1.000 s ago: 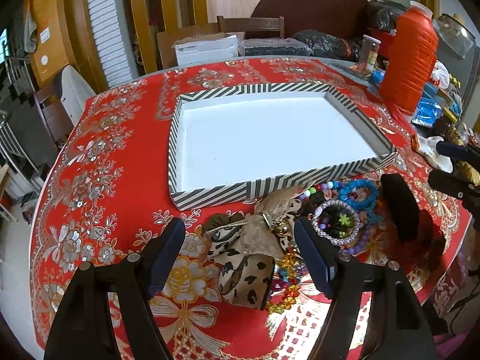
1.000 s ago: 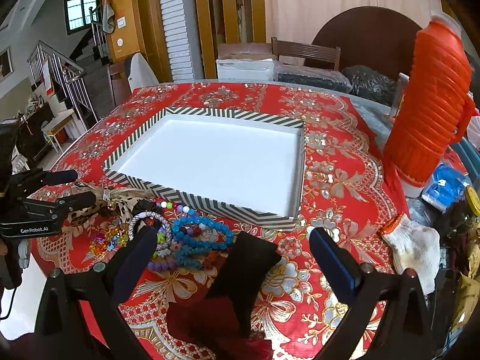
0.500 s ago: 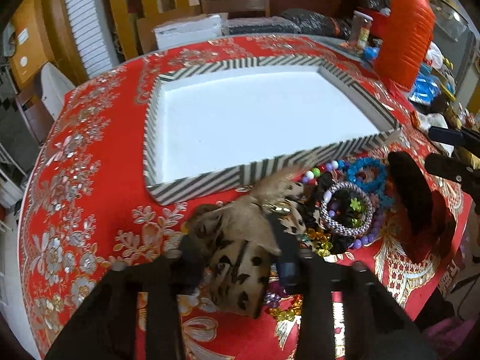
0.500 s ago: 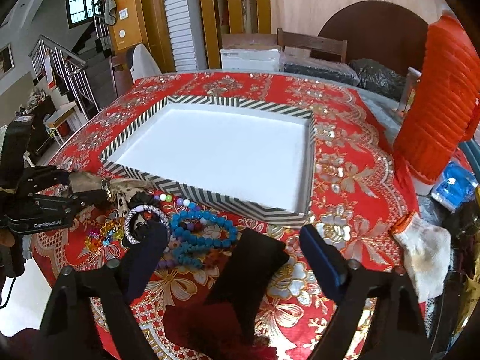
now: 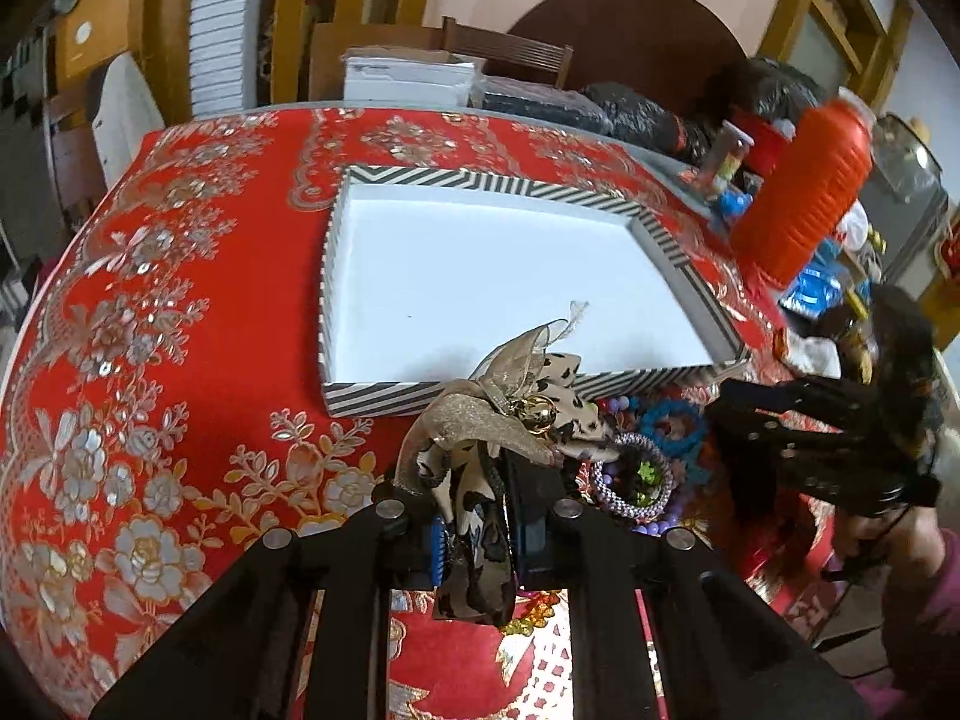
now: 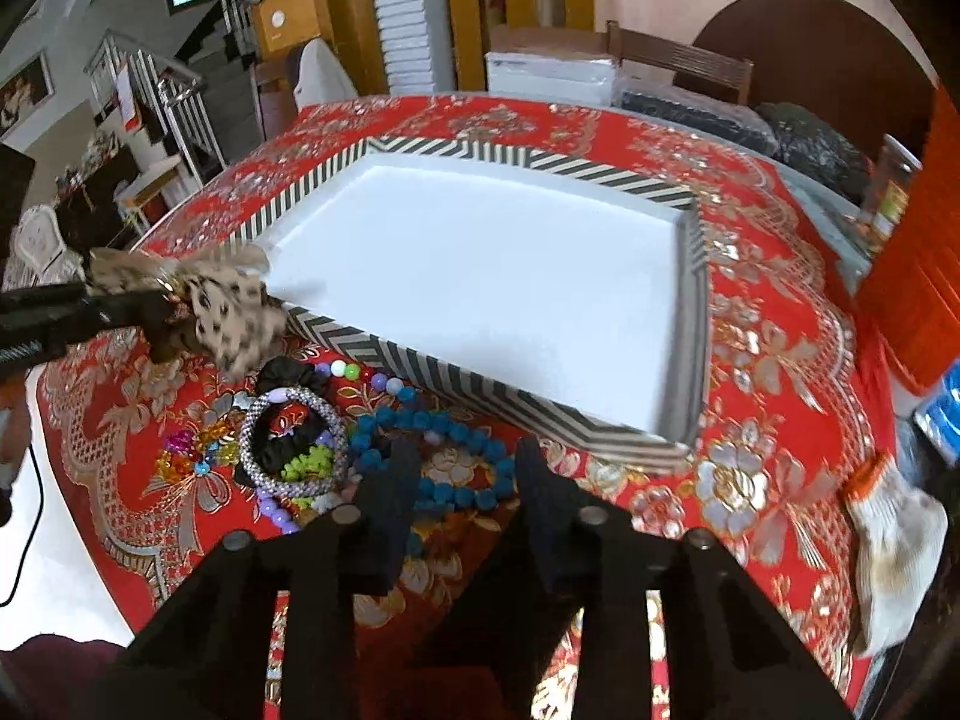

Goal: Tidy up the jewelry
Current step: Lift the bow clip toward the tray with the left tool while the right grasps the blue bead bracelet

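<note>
My left gripper (image 5: 480, 516) is shut on a leopard-print bow (image 5: 516, 414) and holds it just above the cloth, at the near wall of the striped tray (image 5: 384, 402). In the right wrist view that bow (image 6: 234, 312) hangs at the tray's left corner. My right gripper (image 6: 465, 480) is low over the jewelry pile and its jaws are closing. A blue bead bracelet (image 6: 474, 497) shows in the gap, and a black fabric piece lies dark lower between the jaws. A silver beaded bracelet (image 6: 300, 489) lies to the left. The white tray floor (image 6: 480, 276) holds nothing.
A black scrunchie (image 6: 294, 375) and coloured crystal beads (image 6: 198, 450) lie left of my right gripper. An orange thermos (image 5: 804, 204) stands right of the tray and a white glove (image 6: 894, 540) lies at the near right. Chairs and boxes stand behind the table.
My left gripper has shut on the leopard bow and raised it toward the tray. My right gripper has sunk toward the pile with its jaws narrowing.
</note>
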`<state>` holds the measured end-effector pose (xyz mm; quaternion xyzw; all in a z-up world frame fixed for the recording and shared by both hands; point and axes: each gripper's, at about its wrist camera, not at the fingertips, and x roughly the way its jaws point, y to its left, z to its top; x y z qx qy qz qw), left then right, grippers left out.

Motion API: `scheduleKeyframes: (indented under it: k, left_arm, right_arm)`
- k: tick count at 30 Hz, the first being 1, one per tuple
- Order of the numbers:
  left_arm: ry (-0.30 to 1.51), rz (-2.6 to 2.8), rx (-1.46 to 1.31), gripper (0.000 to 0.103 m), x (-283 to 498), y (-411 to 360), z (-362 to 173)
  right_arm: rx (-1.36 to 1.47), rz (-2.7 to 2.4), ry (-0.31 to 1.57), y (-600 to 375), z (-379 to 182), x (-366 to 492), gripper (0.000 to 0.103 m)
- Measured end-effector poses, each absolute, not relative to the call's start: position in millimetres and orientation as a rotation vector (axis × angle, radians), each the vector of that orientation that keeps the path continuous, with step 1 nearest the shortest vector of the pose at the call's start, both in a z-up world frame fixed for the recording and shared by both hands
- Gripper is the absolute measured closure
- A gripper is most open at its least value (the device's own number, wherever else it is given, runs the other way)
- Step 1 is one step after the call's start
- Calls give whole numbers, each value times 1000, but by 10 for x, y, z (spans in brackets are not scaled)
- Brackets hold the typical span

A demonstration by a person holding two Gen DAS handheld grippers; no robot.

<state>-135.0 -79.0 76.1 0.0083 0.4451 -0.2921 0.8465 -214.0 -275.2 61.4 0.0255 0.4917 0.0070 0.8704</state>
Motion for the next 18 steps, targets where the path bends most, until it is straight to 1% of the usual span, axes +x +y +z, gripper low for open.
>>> scheduleKeyframes:
  k: [7,12,18]
  left_arm:
    - [963,-662,-79,98,-1337,-695,817]
    - [992,-647,-95,98,-1328,-684,758]
    - [986,-634,-85,98,-1372,-666,749]
  right_arm:
    - [71,23,1096,-2874,443,-2032,70]
    - [85,30,1099,-2893,419,-2028,70]
    - [85,37,1114,-2900,341,-2018,70]
